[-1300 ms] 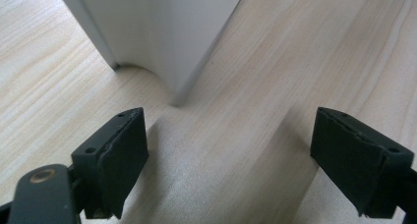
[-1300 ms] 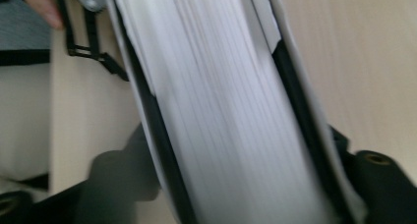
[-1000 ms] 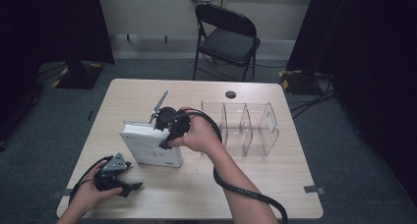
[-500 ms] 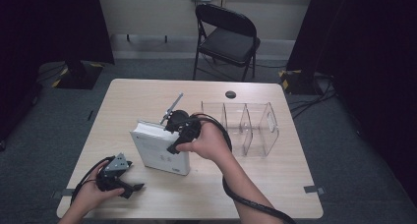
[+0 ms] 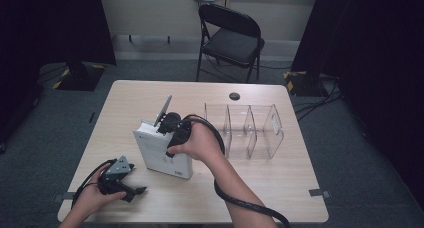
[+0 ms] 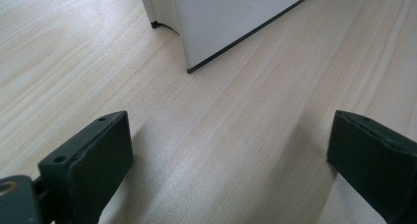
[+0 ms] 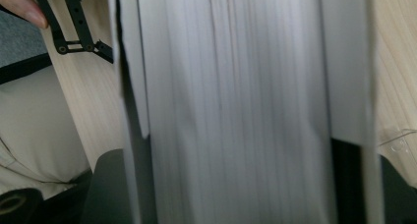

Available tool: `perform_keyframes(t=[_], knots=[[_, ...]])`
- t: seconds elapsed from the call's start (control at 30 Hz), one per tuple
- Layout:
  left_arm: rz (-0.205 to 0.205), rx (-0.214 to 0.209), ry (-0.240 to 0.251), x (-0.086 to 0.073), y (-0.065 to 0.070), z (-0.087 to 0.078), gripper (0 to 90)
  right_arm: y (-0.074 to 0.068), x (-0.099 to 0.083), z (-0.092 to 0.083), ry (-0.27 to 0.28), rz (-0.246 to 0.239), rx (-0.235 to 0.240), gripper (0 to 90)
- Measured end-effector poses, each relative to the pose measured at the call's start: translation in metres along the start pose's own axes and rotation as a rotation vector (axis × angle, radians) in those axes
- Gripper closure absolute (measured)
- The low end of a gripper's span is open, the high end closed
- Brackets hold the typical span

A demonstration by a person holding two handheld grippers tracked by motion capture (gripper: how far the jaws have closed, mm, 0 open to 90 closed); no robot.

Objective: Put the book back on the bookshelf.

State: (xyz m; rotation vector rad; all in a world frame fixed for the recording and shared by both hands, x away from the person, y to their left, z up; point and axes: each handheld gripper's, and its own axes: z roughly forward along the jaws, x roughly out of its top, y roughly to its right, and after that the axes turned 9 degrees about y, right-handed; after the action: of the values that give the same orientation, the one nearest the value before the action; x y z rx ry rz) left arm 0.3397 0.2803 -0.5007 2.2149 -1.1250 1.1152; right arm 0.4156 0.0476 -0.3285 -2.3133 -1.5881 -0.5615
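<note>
book (image 5: pixel 162 155): white, stands on its edge on the table (image 5: pixel 280 188), left of the clear organizer (image 5: pixel 250 130); has shifted toward it since 1 s ago
right gripper (image 5: pixel 167 125): at book's top, jaws have just been opening, book between them; grip looks to be releasing
left gripper (image 5: pixel 131 189): released, wide, nothing between its 2 jaws, resting near table's front-left
read: book likely about to be let go

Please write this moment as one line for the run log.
right tool: jaws just opening, astride white book | book: on edge on table | left tool: open, empty

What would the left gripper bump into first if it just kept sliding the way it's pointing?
Most likely the white book. It stands on the table right ahead of the open left gripper, nothing lying between, though depth is hard to judge.
</note>
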Motion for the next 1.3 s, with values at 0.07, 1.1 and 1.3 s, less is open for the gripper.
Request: perform_keyframes(t=[0.07,1.1,1.3], knots=[[0.003,0.004,-0.006,0.000,0.000,0.000,2.6,-0.003,0.001,0.001,-0.017,-0.007,0.002,43.1],[0.003,-0.006,0.018,-0.001,-0.002,0.003,0.0,-0.010,-0.029,-0.016,0.016,-0.021,0.009,41.0],[0.004,-0.008,0.018,-0.001,-0.002,0.003,0.0,-0.009,-0.026,-0.013,-0.026,-0.026,-0.008,40.9]])
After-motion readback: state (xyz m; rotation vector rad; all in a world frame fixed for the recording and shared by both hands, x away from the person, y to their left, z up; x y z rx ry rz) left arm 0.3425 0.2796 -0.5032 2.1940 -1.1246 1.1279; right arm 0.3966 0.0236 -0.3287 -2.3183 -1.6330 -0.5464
